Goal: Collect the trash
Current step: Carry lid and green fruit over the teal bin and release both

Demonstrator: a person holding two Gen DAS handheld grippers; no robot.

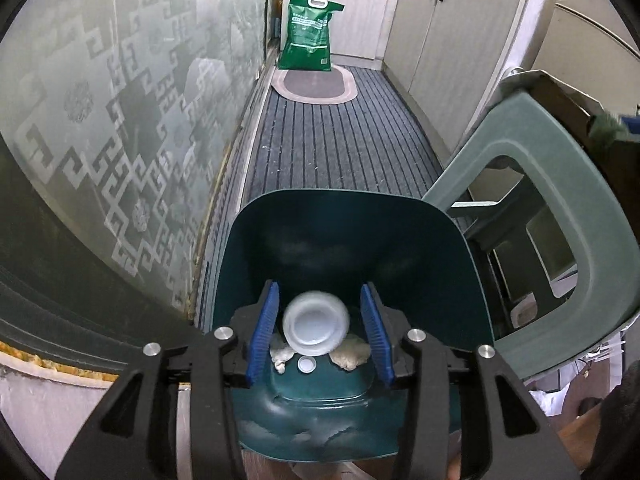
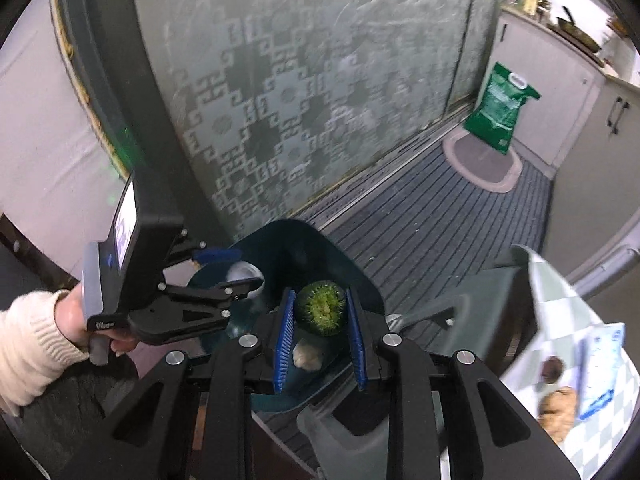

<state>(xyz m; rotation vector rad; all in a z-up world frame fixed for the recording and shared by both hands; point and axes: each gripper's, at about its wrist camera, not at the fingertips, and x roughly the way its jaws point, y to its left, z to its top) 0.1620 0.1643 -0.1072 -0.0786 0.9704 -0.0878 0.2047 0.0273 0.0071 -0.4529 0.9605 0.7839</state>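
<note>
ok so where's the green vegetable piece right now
In the right wrist view the green vegetable piece sits between the right gripper fingers, held over the dark teal bin, just above a pale scrap.

Cup [image 1: 316,326] inside bin [image 1: 256,240], lid [image 1: 560,184] at right, sack [image 1: 310,34] behind.

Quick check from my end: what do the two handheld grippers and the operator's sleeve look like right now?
Both grippers have black skeletal frames with triangular cut-outs, round silver bolts and ribbed blue finger pads. Seen from the right wrist, the left gripper carries a black box with a lit screen on a grey pistol handle. The left hand holding it wears a cream ribbed knit sleeve. No cables show.
</note>
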